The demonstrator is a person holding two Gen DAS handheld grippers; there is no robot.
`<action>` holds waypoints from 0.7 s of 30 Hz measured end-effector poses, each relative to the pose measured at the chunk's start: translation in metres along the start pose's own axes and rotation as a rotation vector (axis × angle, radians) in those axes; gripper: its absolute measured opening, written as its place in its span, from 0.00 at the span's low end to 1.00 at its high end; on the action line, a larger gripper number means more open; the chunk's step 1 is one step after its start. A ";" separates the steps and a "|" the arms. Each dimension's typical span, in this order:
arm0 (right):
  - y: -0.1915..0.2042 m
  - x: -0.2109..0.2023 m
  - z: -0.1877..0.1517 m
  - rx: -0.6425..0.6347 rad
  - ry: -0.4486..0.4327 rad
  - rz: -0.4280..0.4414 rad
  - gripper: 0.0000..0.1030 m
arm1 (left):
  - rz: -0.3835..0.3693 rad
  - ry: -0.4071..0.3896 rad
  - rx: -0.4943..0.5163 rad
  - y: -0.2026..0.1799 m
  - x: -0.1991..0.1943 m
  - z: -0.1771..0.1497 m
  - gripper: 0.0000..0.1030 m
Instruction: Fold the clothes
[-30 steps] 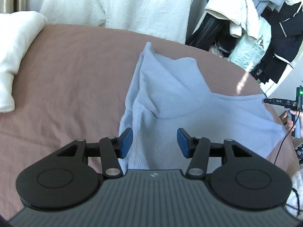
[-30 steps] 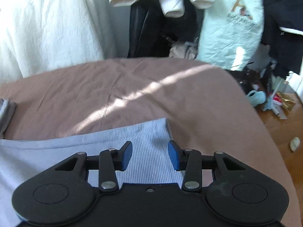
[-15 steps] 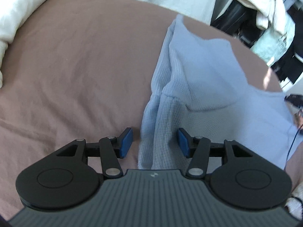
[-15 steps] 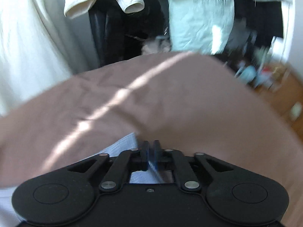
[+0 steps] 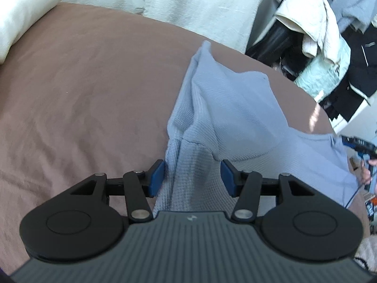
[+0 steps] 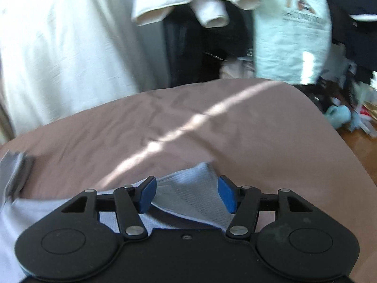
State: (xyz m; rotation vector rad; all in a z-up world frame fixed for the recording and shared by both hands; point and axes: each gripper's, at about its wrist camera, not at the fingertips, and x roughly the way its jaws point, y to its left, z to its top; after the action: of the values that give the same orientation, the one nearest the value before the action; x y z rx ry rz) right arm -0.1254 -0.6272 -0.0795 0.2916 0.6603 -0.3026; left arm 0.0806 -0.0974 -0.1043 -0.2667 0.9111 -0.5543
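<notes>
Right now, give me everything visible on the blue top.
The blue top is pale blue waffle-knit, lying rumpled on the brown bedspread, partly folded with one sleeve running toward the far edge. Its near bunched edge sits between the left gripper pads, which do not press it. At the other end, a raised corner stands between the right gripper pads, whose jaws are opening.

a bed covered by a brown sheet [image 5: 89,89] carries the things. a light blue garment [image 5: 235,122] lies rumpled on it toward three o'clock in the left wrist view, and a white pillow [image 5: 21,21] rests at ten o'clock.
</notes>
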 end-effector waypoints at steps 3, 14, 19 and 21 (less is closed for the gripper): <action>0.006 -0.003 -0.004 -0.060 0.031 0.080 0.61 | 0.006 -0.012 0.000 0.001 0.000 0.000 0.50; 0.036 0.021 -0.021 -0.306 0.129 0.007 0.06 | 0.025 0.001 -0.028 0.004 0.010 -0.001 0.50; 0.016 0.027 0.006 -0.172 -0.008 -0.186 0.06 | 0.046 0.003 -0.012 0.001 0.013 -0.002 0.50; 0.004 0.043 0.011 -0.084 0.004 -0.229 0.08 | 0.057 0.009 -0.005 0.000 0.015 -0.002 0.50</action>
State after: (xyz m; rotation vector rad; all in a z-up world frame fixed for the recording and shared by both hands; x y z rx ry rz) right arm -0.0852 -0.6350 -0.0977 0.1360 0.7095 -0.4922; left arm 0.0867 -0.1059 -0.1159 -0.2423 0.9258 -0.5009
